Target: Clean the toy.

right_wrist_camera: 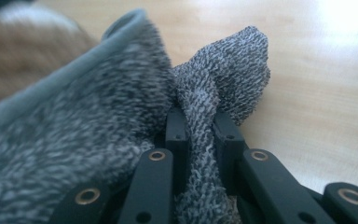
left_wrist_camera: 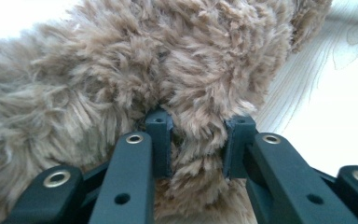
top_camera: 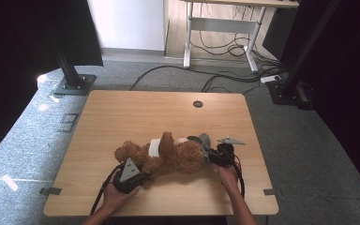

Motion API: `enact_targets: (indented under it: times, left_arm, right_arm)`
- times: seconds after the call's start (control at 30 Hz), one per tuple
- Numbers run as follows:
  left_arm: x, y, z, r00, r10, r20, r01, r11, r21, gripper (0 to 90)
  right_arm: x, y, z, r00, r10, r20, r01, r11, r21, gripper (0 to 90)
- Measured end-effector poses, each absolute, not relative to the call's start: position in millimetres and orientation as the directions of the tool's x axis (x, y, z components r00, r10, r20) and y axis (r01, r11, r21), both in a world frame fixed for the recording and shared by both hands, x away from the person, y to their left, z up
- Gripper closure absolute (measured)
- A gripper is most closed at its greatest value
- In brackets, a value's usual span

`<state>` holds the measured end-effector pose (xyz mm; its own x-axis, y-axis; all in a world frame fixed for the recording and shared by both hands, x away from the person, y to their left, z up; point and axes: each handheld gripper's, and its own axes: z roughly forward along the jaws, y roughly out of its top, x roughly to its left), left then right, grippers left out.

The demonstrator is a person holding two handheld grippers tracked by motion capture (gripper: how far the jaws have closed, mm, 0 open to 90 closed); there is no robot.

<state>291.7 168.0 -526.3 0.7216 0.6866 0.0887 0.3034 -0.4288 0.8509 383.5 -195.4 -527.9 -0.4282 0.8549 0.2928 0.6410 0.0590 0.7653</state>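
A brown teddy bear (top_camera: 168,157) lies on its side in the near half of the desk (top_camera: 122,112), toward the middle, with a grey knitted garment (top_camera: 204,140) at its right end. The left gripper (top_camera: 138,177) clamps a tuft of its fur, and the right gripper (top_camera: 212,157) pinches a fold of the grey knit. The toy looks light and soft, and the knit probably stretches, so a hold on a thick limb or the hem seems safest.
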Motion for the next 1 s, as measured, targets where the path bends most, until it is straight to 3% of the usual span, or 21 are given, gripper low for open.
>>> enact_targets:
  times: [0.23, 0.47, 0.67, 1.0]
  left_arm:
    - [286, 171, -526, 0.736, 0.671, 0.091, 0.301, -0.445, 0.843, 68.8]
    - [282, 177, -526, 0.735, 0.674, 0.067, 0.32, -0.433, 0.843, 68.3]
    - [281, 175, -525, 0.737, 0.673, 0.066, 0.321, -0.434, 0.842, 67.8]
    - [282, 176, -525, 0.734, 0.676, 0.057, 0.329, -0.428, 0.842, 67.7]
  right_arm:
    - [381, -204, -524, -0.417, 0.847, 0.33, 0.636, 0.013, 0.772, 79.7]
    - [379, -205, -465, -0.463, 0.819, 0.338, 0.495, -0.078, 0.865, 79.8]
    - [383, -179, -430, -0.537, 0.775, 0.334, 0.437, -0.083, 0.896, 79.8]
    - [377, -127, -406, -0.663, 0.663, 0.348, 0.403, -0.075, 0.912, 79.8]
